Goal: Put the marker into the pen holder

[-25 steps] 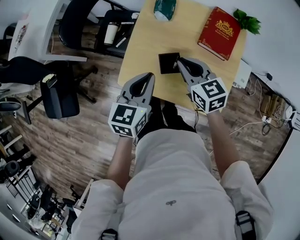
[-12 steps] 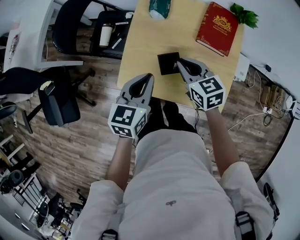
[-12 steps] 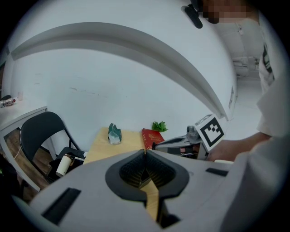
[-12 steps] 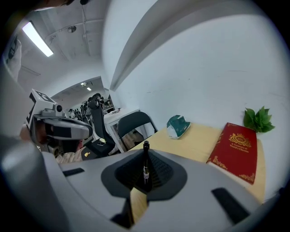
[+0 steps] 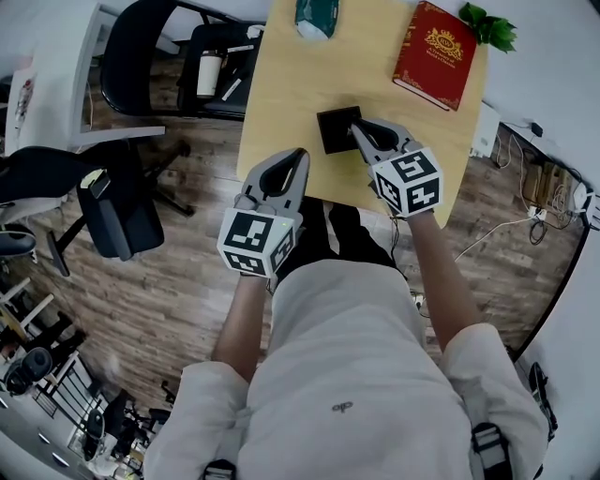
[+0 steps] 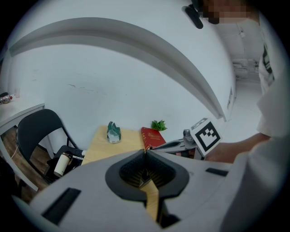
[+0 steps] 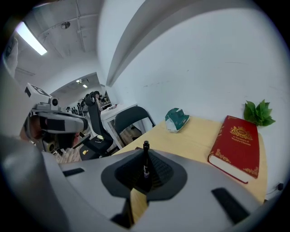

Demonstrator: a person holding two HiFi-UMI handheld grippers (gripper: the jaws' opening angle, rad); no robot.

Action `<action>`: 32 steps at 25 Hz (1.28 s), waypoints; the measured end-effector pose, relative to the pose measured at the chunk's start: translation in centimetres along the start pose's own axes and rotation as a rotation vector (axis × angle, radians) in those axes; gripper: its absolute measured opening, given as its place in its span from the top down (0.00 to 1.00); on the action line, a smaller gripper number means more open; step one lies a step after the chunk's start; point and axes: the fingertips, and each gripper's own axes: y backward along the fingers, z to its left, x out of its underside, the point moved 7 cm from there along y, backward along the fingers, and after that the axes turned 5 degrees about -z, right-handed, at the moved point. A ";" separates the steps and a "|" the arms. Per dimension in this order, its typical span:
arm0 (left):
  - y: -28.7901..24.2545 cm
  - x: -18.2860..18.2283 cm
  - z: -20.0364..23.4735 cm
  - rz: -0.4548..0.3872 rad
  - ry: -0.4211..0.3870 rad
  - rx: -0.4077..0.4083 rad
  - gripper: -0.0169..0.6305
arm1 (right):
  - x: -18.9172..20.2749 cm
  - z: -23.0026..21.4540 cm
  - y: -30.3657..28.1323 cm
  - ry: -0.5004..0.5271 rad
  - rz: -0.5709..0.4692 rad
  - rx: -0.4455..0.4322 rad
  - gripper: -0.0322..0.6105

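The black square pen holder (image 5: 336, 129) stands on the wooden table (image 5: 291, 84) near its front edge. My right gripper (image 5: 357, 128) has its tips right beside the holder's right rim and is shut on a thin black marker (image 7: 145, 164), which stands upright between the jaws in the right gripper view. The head view does not show the marker clearly. My left gripper (image 5: 299, 156) hovers at the table's front edge, left of and nearer than the holder. It is shut with nothing in it, as the left gripper view confirms (image 6: 145, 154).
A red book (image 5: 441, 54) lies at the table's back right, with a green plant (image 5: 487, 28) behind it. A green packet (image 5: 317, 17) sits at the back middle. Black chairs (image 5: 141, 56) stand to the left, one carrying a cup (image 5: 206, 73). Cables lie on the floor at right.
My right gripper has crept a little forward and left, closer to the pen holder, still holding the marker. The left gripper has stayed put.
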 end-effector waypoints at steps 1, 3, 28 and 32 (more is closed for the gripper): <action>0.0 0.1 0.1 0.002 0.003 0.000 0.96 | 0.1 0.0 -0.1 -0.002 0.004 0.001 0.91; 0.1 0.3 0.3 0.008 0.007 0.001 0.96 | 0.4 0.0 -0.4 -0.004 0.014 0.004 0.91; -1.4 0.4 0.8 0.028 0.009 0.030 0.96 | 2.4 0.2 -3.6 0.038 0.142 -0.030 0.91; -1.3 0.6 0.8 0.028 0.012 0.028 0.96 | 2.4 0.2 -3.8 0.038 0.139 -0.029 0.91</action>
